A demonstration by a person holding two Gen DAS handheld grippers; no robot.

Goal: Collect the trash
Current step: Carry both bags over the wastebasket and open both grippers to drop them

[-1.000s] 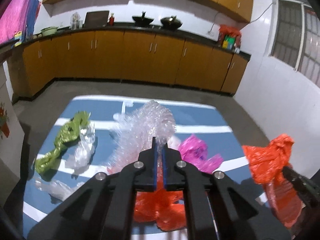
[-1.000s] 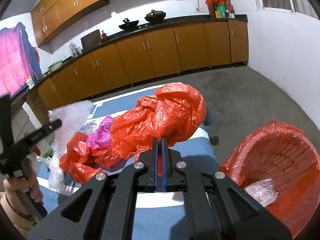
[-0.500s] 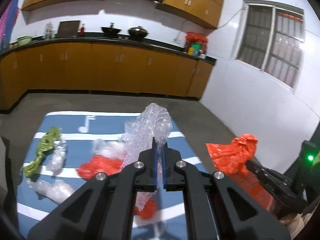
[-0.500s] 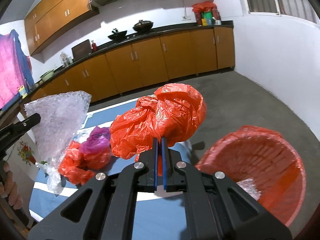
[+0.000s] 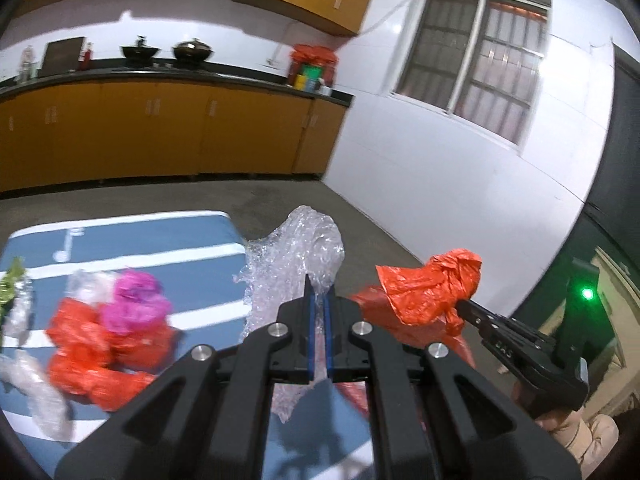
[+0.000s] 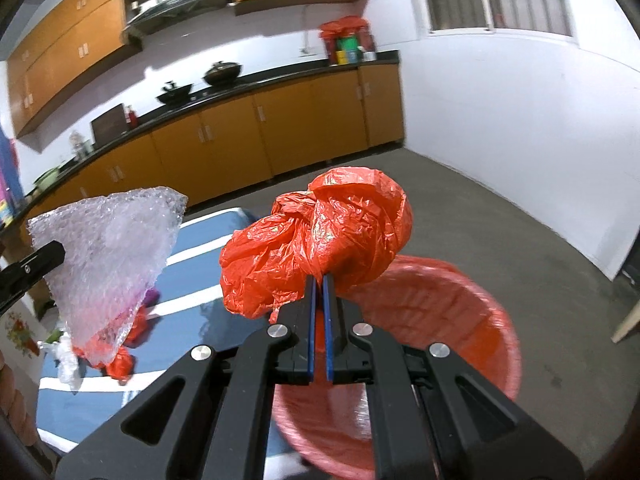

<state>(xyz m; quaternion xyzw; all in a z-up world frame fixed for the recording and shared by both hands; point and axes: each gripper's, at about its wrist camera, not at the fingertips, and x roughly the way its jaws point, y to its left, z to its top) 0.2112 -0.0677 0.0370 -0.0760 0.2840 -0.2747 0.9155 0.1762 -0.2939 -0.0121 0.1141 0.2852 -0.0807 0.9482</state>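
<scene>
My left gripper is shut on a sheet of clear bubble wrap and holds it in the air beyond the table's right edge; the wrap also shows in the right wrist view. My right gripper is shut on a crumpled red plastic bag and holds it above the red-lined trash basket. The bag also shows in the left wrist view.
On the blue table with white stripes lie red bags, a pink bag, clear plastic and a green bag. Orange cabinets line the far wall. A white wall stands to the right.
Both grippers have swung right, away from the table toward the basket, carrying the bubble wrap and the red bag. The red bag now hangs over the basket.
</scene>
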